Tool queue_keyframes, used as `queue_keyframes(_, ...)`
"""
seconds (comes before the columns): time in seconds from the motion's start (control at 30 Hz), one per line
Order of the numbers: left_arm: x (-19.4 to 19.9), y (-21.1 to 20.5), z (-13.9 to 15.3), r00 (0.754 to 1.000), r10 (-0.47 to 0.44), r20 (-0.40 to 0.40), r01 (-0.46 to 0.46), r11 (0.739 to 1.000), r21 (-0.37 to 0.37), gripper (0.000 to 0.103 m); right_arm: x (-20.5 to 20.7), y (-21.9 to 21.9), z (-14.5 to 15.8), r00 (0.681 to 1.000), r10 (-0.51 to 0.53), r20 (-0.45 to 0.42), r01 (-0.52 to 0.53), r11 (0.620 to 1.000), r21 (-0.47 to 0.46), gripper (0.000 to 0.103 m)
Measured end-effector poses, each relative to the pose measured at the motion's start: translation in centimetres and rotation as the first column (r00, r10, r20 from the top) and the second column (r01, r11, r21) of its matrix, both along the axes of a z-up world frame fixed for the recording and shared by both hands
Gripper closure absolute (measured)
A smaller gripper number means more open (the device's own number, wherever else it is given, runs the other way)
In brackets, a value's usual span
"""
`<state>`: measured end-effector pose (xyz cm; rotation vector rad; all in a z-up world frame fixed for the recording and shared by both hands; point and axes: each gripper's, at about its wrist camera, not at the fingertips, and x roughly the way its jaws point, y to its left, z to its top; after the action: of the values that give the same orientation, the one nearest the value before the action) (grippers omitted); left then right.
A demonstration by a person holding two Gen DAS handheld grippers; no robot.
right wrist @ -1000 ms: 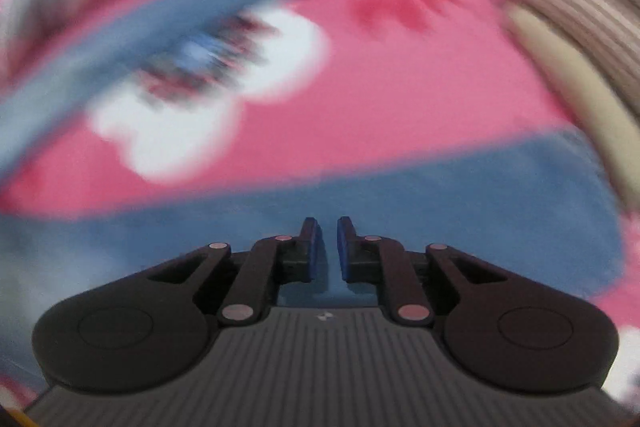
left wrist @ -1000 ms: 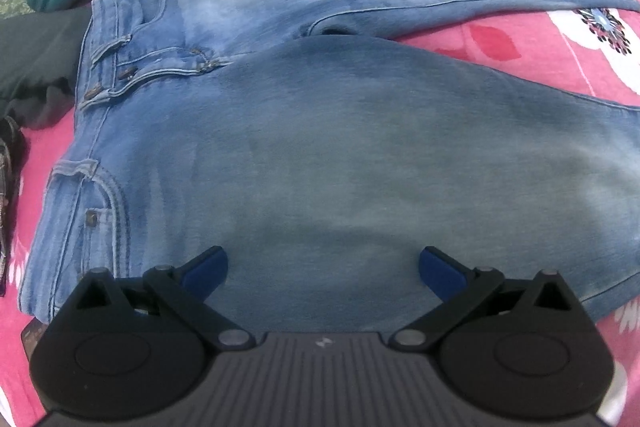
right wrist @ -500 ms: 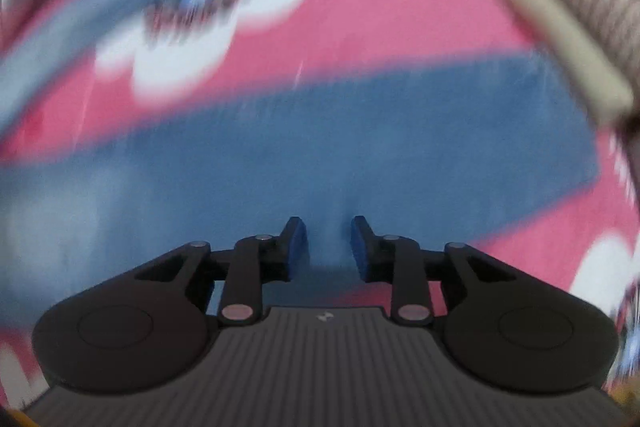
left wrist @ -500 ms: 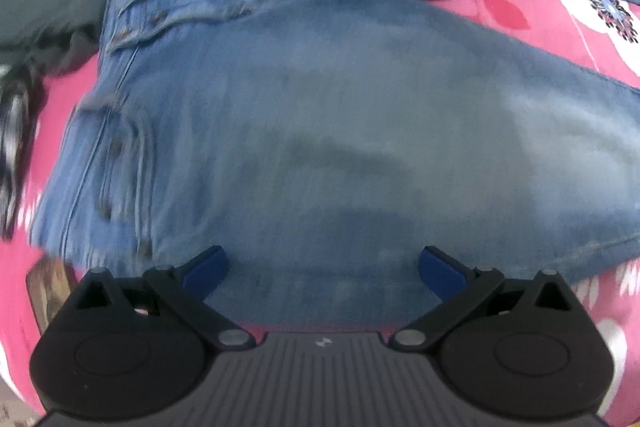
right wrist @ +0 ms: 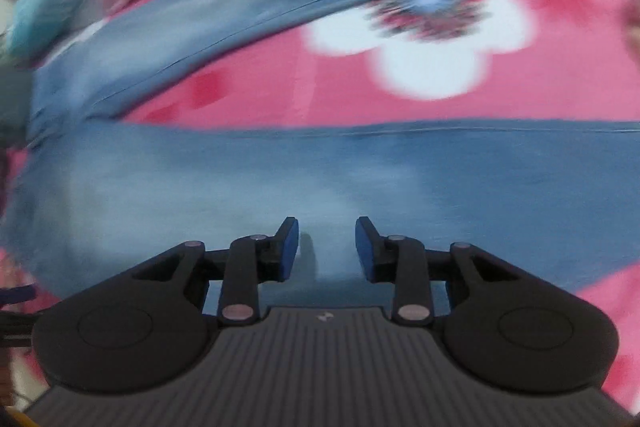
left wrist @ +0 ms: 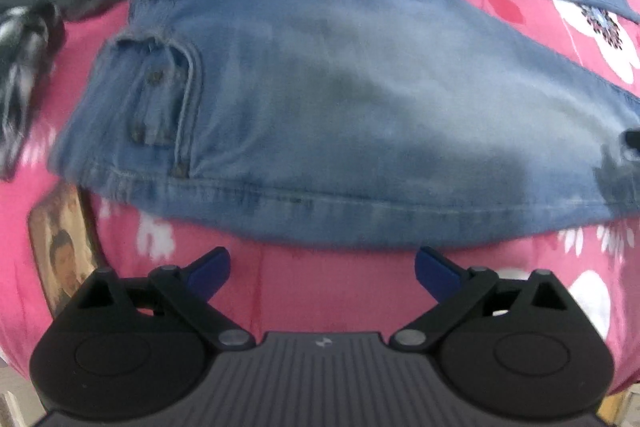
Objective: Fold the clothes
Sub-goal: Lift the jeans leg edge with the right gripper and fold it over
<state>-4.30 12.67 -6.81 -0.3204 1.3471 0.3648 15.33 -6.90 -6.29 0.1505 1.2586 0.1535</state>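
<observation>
Jeans just beyond left gripper fingers, nothing between.

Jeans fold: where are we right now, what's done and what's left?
Done: the jeans lie spread flat on the pink floral bedspread, legs still apart, no fold made yet. In hand: nothing; the left gripper hangs wide open off the near side seam, and the right gripper, over the near leg, has empty jaws that are opening. Left: lay one leg over the other, then fold lengthwise.
</observation>
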Motion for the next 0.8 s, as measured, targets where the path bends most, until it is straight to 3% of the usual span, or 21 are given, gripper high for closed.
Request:
queue_keyframes(0.07,-0.3,0.1,-0.4,1.000,0.007,-0.024,-0.007,1.000,-0.005,0.004,-0.5,2.0,-2.5,0.994,0.032,-0.107,-0.037,0.999,-0.039,0.070)
queue_keyframes(0.17,-0.8,0.7,-0.6,0.999,0.038,-0.014,-0.038,0.999,-0.031,0.004,-2.0,2.8,-2.4,0.994,0.021,-0.108,-0.026,0.999,-0.039,0.056)
queue_keyframes(0.3,-0.6,1.3,-1.2,0.999,0.040,-0.016,-0.041,0.998,-0.056,0.002,-2.6,2.5,-3.0,0.987,-0.012,-0.161,0.008,1.000,-0.027,0.054)
queue_keyframes(0.47,-0.5,1.4,-1.4,0.999,0.046,-0.024,-0.047,0.997,-0.064,0.000,-1.7,0.8,-3.5,0.966,-0.170,-0.197,0.183,0.982,0.049,0.048)
queue_keyframes(0.57,-0.5,1.4,-1.3,0.999,0.049,-0.022,-0.051,0.997,-0.066,0.000,-2.0,-0.8,-3.5,0.925,-0.292,-0.242,0.334,0.930,0.153,0.047)
queue_keyframes(0.67,-0.5,1.2,-1.3,0.998,0.054,-0.025,-0.056,0.997,-0.052,0.000,-2.8,-2.8,-4.3,0.863,-0.392,-0.317,0.479,0.836,0.267,0.046)
queue_keyframes(0.8,-0.4,0.7,-1.3,0.996,0.077,-0.035,-0.077,0.997,-0.026,0.000,-3.5,-4.4,-5.8,0.815,-0.441,-0.375,0.565,0.749,0.347,0.044)
